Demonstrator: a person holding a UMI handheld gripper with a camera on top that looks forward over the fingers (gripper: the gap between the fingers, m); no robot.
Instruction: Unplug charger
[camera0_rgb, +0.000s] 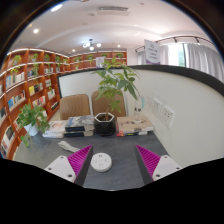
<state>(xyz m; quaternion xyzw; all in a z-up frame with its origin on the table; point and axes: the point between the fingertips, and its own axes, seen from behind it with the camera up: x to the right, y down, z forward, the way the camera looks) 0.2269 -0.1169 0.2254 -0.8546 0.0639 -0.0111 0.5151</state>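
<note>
Gripper (106, 160) open around white charger (101, 162); potted plant (112, 95) beyond.

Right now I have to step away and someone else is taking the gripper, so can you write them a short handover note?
Gripper: fingers open, holding nothing.
Job's things: a white round object, possibly the charger, lies on the grey table. It sits between the fingers, nearer the left one, with a gap at each side. I cannot make out a cable or a socket.
Beyond the fingers: a potted plant and book stacks.
Done: nothing grasped yet.
Left: find the plug, close the fingers on it and pull it out.
</note>
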